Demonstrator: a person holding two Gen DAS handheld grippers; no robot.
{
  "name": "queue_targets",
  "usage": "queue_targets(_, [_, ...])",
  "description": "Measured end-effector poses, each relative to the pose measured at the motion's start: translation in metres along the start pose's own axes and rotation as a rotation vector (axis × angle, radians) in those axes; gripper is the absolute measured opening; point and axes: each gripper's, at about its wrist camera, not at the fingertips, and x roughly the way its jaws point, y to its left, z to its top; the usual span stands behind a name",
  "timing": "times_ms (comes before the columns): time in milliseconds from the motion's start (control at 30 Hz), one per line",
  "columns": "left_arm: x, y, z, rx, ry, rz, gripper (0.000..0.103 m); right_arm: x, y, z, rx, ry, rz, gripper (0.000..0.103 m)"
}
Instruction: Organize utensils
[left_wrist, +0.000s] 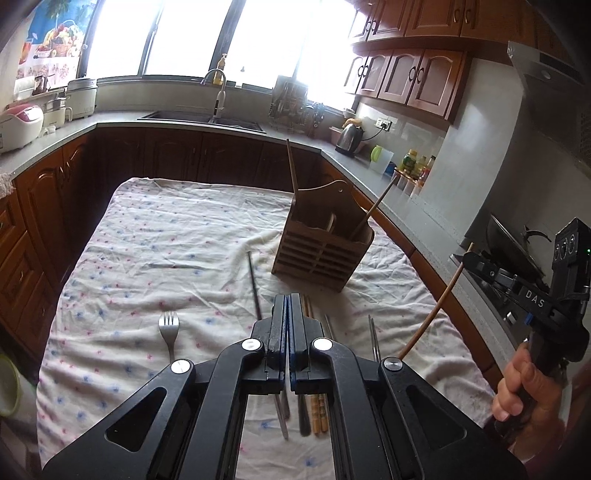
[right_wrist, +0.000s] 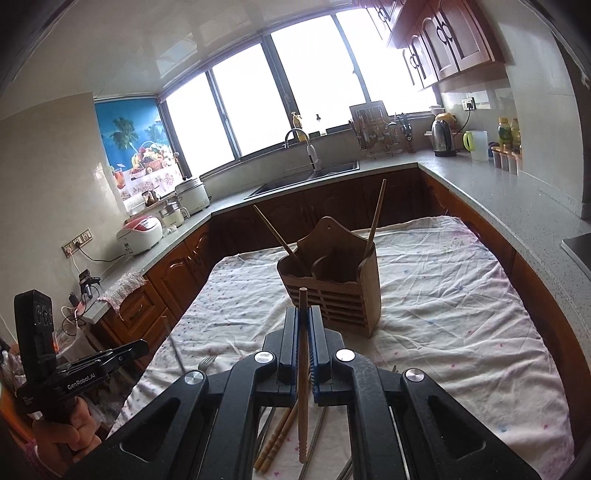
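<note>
Left wrist view: the left hand-held gripper (left_wrist: 287, 325) is clenched on nothing, its jaws pressed together above the loose utensils on the desk (left_wrist: 155, 236). A fork (left_wrist: 169, 326) lies to its left, a dark chopstick (left_wrist: 255, 286) just ahead, and wooden chopsticks (left_wrist: 319, 413) with metal ones lie beneath it. The holder (left_wrist: 323, 245) stands upright farther back, two chopsticks already leaning in it. The right hand-held gripper (left_wrist: 476, 264) shows at the right edge, carrying a chopstick (left_wrist: 432, 317) clear of the cloth. Right wrist view: the right hand-held gripper (right_wrist: 303, 332) is grasping that chopstick (right_wrist: 303, 369) between its pads, the tip pointing towards the holder (right_wrist: 332, 291) just ahead. More chopsticks (right_wrist: 275, 439) remain on the cloth below. Assessment: the step in hand is carrying one chopstick to the holder. The next move calls for tipping it upright over an open compartment and releasing; a slanted entry could catch the rim.
</note>
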Motion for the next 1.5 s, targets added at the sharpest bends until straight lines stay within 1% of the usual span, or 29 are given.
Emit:
queue_targets(100, [0.007, 0.003, 0.000, -0.001, 0.012, 0.012, 0.000, 0.000, -0.001, 0.002, -0.001, -0.005, 0.001, 0.005])
queue_targets(200, [0.020, 0.010, -0.004, -0.020, 0.046, 0.025, 0.000, 0.000, -0.003, 0.002, 0.004, -0.006, 0.001, 0.005])
queue_targets(333, [0.044, 0.021, -0.010, -0.058, 0.111, 0.038, 0.000, 0.002, -0.006, 0.000, 0.011, -0.003, 0.002, 0.005])
queue_targets(567, [0.107, 0.034, -0.019, -0.077, 0.228, 0.083, 0.003, 0.004, -0.012, 0.001, 0.033, -0.001, 0.025, 0.005])
queue_targets(667, [0.139, 0.036, -0.020, -0.071, 0.282, 0.099, 0.010, 0.005, -0.014, 0.003, 0.035, -0.001, 0.033, 0.005])
queue_targets(700, [0.149, 0.036, -0.020, -0.065, 0.296, 0.110, 0.013, 0.005, -0.016, 0.003, 0.038, -0.001, 0.034, 0.005])
queue_targets(767, [0.170, 0.038, -0.021, -0.057, 0.330, 0.135, 0.014, 0.007, -0.018, 0.003, 0.046, 0.000, 0.037, 0.005])
queue_targets(833, [0.189, 0.041, -0.022, -0.056, 0.363, 0.163, 0.022, 0.009, -0.022, 0.004, 0.054, 0.003, 0.041, 0.005])
queue_targets(900, [0.205, 0.044, -0.023, -0.046, 0.387, 0.206, 0.022, 0.011, -0.026, 0.004, 0.059, 0.007, 0.039, 0.005])
queue_targets(1000, [0.222, 0.049, -0.028, -0.034, 0.424, 0.248, 0.021, 0.014, -0.032, 0.005, 0.068, 0.012, 0.035, 0.005])
queue_targets(1033, [0.223, 0.049, -0.028, -0.022, 0.409, 0.252, 0.021, 0.014, -0.033, 0.006, 0.072, 0.013, 0.035, 0.005])
queue_targets(1100, [0.226, 0.044, -0.027, 0.011, 0.408, 0.263, 0.021, 0.014, -0.038, 0.006, 0.082, 0.013, 0.035, 0.005])
queue_targets(1167, [0.229, 0.042, -0.027, 0.033, 0.401, 0.271, 0.013, 0.015, -0.042, 0.006, 0.091, 0.014, 0.037, 0.005])
queue_targets(1200, [0.230, 0.042, -0.026, 0.042, 0.399, 0.275, 0.007, 0.016, -0.043, 0.006, 0.096, 0.013, 0.038, 0.005])
queue_targets(1267, [0.230, 0.043, -0.024, 0.026, 0.403, 0.243, 0.005, 0.016, -0.043, 0.006, 0.101, 0.014, 0.042, 0.005])
queue_targets(1333, [0.222, 0.042, -0.023, 0.024, 0.383, 0.234, 0.005, 0.016, -0.043, 0.007, 0.099, 0.014, 0.044, 0.005])
queue_targets(1500, [0.190, 0.035, -0.020, -0.001, 0.329, 0.176, 0.004, 0.010, -0.038, 0.007, 0.096, 0.003, 0.046, 0.005])
